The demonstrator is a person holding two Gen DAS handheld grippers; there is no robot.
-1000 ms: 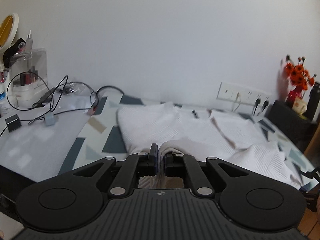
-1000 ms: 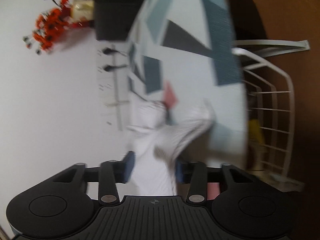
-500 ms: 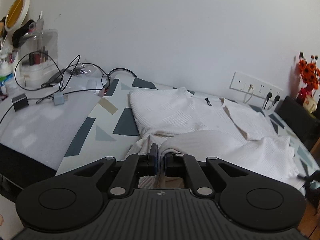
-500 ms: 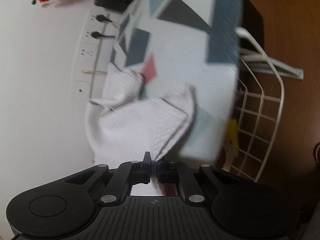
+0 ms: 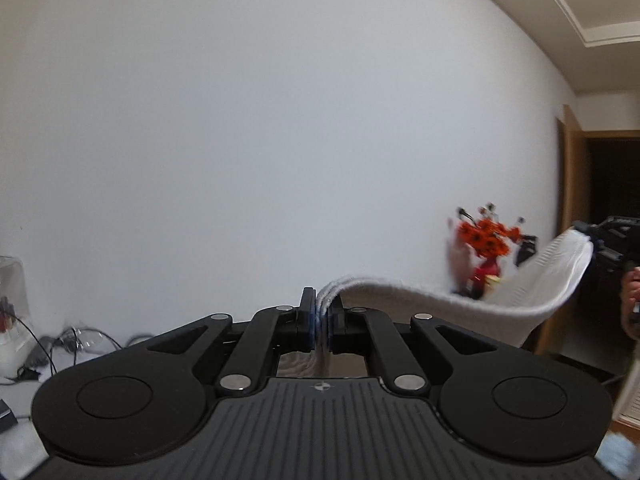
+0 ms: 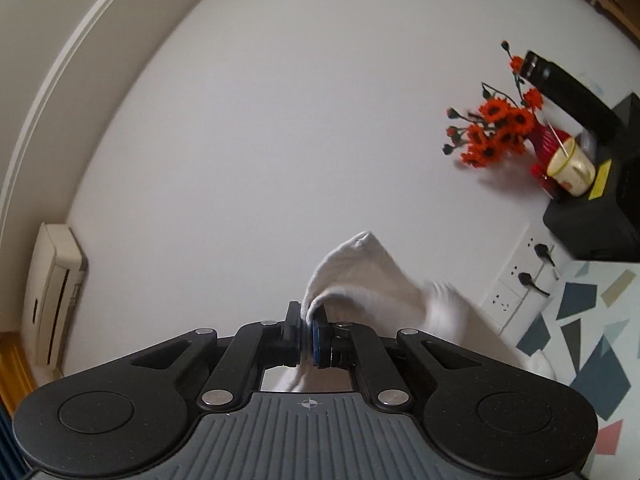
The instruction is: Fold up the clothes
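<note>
The left gripper (image 5: pixel 320 322) and right gripper (image 6: pixel 306 338) each pinch an edge of the white garment (image 5: pixel 440 304); the right one has just clamped on. Both have lifted it off the patterned table (image 6: pixel 580 344), and it now hangs stretched between them, likely for shaking out before a fold.

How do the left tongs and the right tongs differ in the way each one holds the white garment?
The left tongs sit level in their own view; the right tongs view a tilted room. At the left tongs several layered edges of the white garment show; at the right tongs a rounded fold bulges. From the left tongs the cloth sags sideways; at the right it bunches. Both are shut on it.
</note>
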